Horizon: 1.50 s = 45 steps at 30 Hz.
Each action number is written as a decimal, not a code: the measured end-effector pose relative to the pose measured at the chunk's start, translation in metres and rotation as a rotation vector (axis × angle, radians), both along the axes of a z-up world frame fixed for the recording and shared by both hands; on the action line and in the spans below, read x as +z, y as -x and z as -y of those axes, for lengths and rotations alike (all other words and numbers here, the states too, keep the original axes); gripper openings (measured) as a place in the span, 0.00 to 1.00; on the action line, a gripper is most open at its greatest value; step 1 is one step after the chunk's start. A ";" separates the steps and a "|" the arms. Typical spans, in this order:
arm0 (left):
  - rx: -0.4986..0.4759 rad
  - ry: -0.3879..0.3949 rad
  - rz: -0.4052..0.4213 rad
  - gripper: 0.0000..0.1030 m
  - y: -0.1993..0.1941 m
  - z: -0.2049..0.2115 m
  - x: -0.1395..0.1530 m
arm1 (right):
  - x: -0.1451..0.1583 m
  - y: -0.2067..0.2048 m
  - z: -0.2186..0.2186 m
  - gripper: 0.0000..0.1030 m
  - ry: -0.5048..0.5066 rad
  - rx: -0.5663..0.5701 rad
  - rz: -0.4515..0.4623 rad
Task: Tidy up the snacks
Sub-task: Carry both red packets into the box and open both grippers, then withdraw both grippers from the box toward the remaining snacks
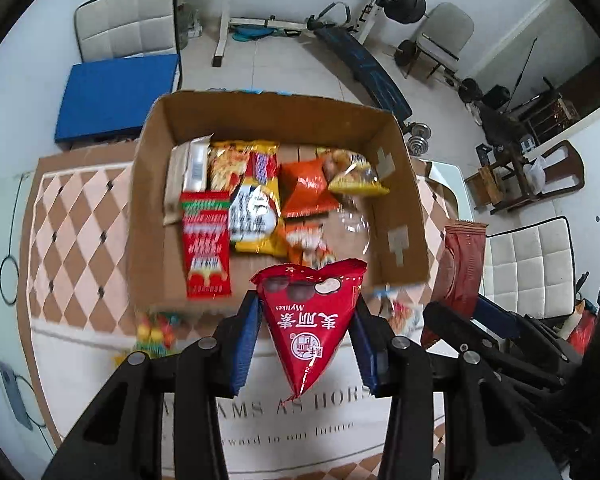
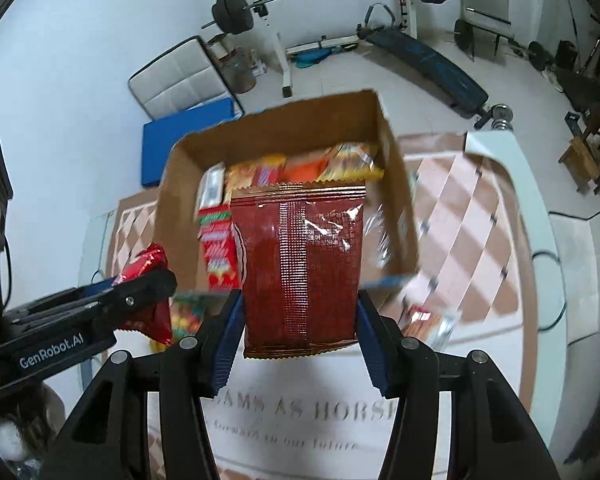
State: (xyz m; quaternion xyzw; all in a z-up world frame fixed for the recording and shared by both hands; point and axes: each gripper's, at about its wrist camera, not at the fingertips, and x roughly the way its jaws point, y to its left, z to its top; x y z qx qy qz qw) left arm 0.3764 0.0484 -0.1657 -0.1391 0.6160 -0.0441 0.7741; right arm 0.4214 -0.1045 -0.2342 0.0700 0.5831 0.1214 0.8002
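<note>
A cardboard box [image 1: 156, 184] stands on the table with several snack packs [image 1: 256, 208] inside. My left gripper [image 1: 306, 340] is shut on a red triangular snack bag [image 1: 312, 328] and holds it above the table, just before the box's near wall. My right gripper [image 2: 300, 332] is shut on a dark red flat snack bag [image 2: 304, 268], also held up in front of the box [image 2: 180, 200]. The left gripper with its red bag [image 2: 148, 292] shows at the left of the right wrist view. The dark red bag [image 1: 462, 268] shows at the right of the left wrist view.
A checkered mat [image 1: 76, 232] with printed words covers the table. Loose snacks lie near the box: a colourful candy pack [image 1: 156, 328] at the left and packs [image 2: 428, 320] at the right. Chairs [image 1: 528, 264] and gym equipment stand beyond the table.
</note>
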 end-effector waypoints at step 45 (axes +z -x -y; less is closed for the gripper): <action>0.032 -0.047 -0.233 0.88 -0.067 -0.023 -0.096 | -0.096 -0.072 -0.021 0.91 0.191 0.052 -0.204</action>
